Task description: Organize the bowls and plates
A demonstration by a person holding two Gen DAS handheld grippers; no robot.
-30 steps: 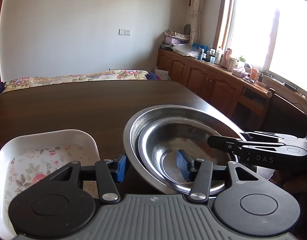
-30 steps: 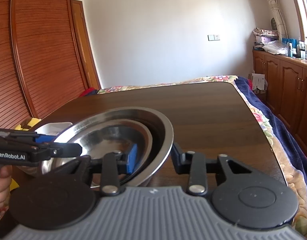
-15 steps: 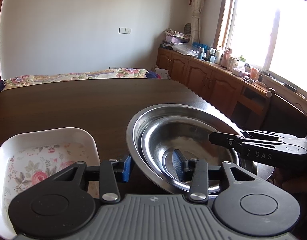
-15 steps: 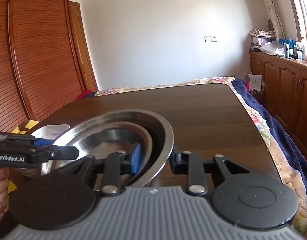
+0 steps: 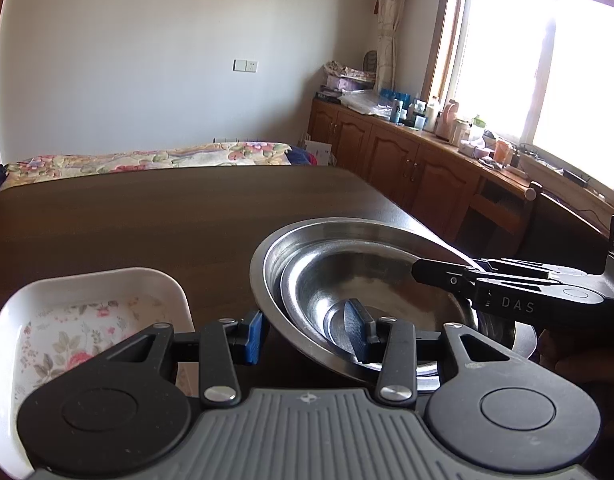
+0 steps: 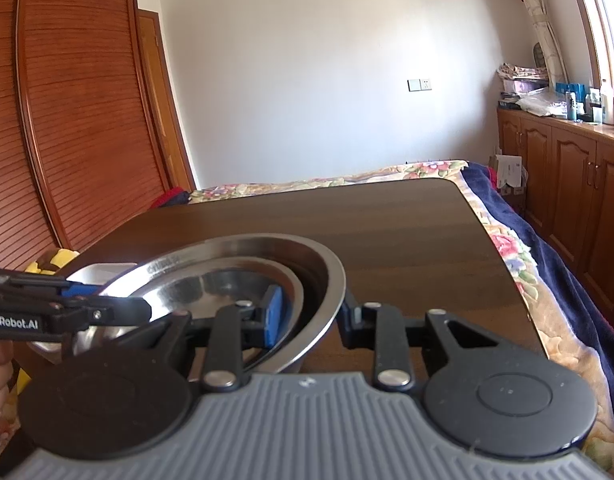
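1. A dark wooden tabletop fills the room's foreground, a floral-covered bed beyond its far edge and wooden cabinets along the window wall.
2. A large steel bowl sits tilted near the tabletop's front right corner, a smaller steel bowl nested inside it.
3. A white floral dish stands just left of the bowls, apart from them.
4. The left gripper straddles the large bowl's near-left rim, fingers apart, one blue pad outside, the other inside the smaller bowl.
5. The right gripper straddles the opposite rim, fingers likewise spread, its blue pad inside and the other finger outside; neither pair is visibly clamped.
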